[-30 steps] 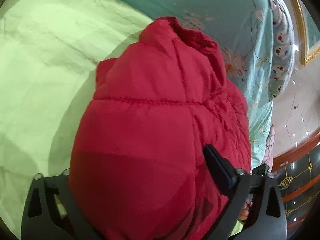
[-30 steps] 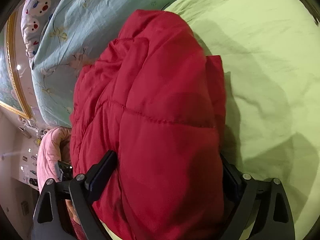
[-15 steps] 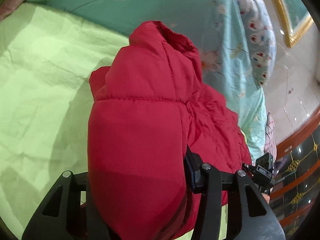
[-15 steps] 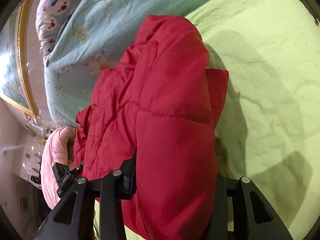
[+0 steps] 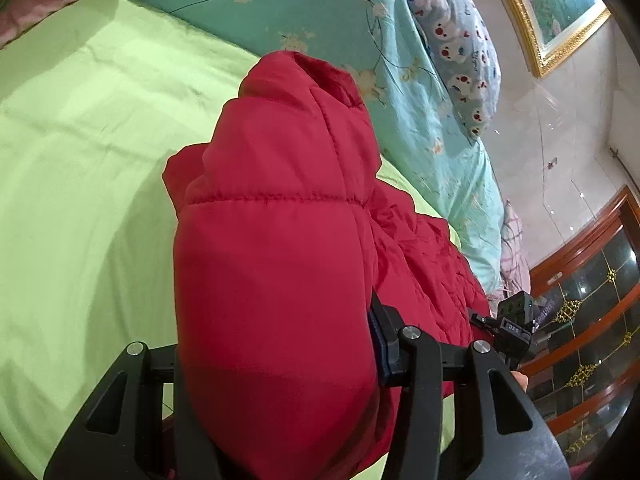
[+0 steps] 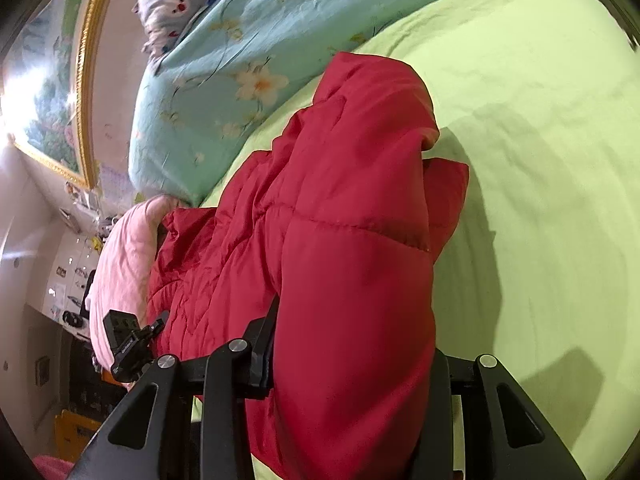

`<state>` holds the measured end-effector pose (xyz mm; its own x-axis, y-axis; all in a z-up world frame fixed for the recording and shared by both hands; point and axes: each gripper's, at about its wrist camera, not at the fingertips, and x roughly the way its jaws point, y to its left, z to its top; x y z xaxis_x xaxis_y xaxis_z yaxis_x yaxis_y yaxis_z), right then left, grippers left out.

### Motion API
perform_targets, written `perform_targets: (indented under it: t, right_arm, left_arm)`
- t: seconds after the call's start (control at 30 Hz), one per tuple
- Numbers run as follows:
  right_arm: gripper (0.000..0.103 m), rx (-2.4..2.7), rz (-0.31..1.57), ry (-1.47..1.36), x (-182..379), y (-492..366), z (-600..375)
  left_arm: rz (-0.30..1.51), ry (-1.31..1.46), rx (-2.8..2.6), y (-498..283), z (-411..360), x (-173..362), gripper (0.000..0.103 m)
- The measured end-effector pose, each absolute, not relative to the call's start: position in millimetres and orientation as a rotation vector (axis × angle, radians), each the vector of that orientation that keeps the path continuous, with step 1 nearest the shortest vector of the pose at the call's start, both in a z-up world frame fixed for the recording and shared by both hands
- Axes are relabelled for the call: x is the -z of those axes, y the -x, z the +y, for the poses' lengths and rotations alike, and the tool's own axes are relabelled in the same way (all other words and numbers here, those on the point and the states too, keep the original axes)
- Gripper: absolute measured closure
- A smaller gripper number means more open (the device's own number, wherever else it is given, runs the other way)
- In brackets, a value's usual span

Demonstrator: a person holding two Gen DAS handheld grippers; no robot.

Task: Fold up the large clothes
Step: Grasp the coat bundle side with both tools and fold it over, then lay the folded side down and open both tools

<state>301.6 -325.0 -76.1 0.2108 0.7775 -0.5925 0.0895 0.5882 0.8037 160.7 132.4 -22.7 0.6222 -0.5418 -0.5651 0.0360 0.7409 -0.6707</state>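
A red quilted puffer jacket (image 5: 280, 248) lies bunched on a light green bed sheet (image 5: 72, 184). My left gripper (image 5: 276, 364) is shut on a thick padded fold of the jacket at its left end. My right gripper (image 6: 352, 364) is shut on a padded fold of the same jacket (image 6: 352, 240) at its right end. The jacket's body sags between the two grippers. Each gripper shows in the other's view, the right one (image 5: 516, 328) and the left one (image 6: 128, 340). The fingertips are hidden by the cloth.
A turquoise floral quilt (image 5: 320, 12) and a patterned pillow (image 5: 460, 48) lie at the head of the bed. A pink blanket (image 6: 120, 256) lies beside the jacket. A gold-framed picture (image 5: 560, 4) hangs on the wall. A dark wooden cabinet (image 5: 588, 320) stands beside the bed.
Both grippers' jaws have closed in on the padded folds. The jacket has been lifted and drawn a little away from the quilt.
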Motion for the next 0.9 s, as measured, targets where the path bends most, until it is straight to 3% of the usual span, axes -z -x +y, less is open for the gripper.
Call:
perform_targets:
  t: [0.37, 0.47, 0.83, 0.9]
  right_arm:
    - [0.064, -0.541, 1.273, -0.905, 71, -239, -325]
    - [0.061, -0.516, 1.280, -0.925, 77, -238, -322]
    - [0.044, -0.439, 1.300, -0.955, 99, -232, -322]
    - [0.040, -0.435, 1.306, -0.952, 99, -232, -323]
  left_arm:
    - [0.897, 0.655, 0.313, -117, 136, 37, 0.056]
    - [0.911, 0.613, 0.261, -117, 131, 41, 0.052]
    - [0.949, 0.615, 0.133, -133, 137, 63, 0.013]
    - [0.951, 0.621, 0.118, -133, 138, 62, 0.013]
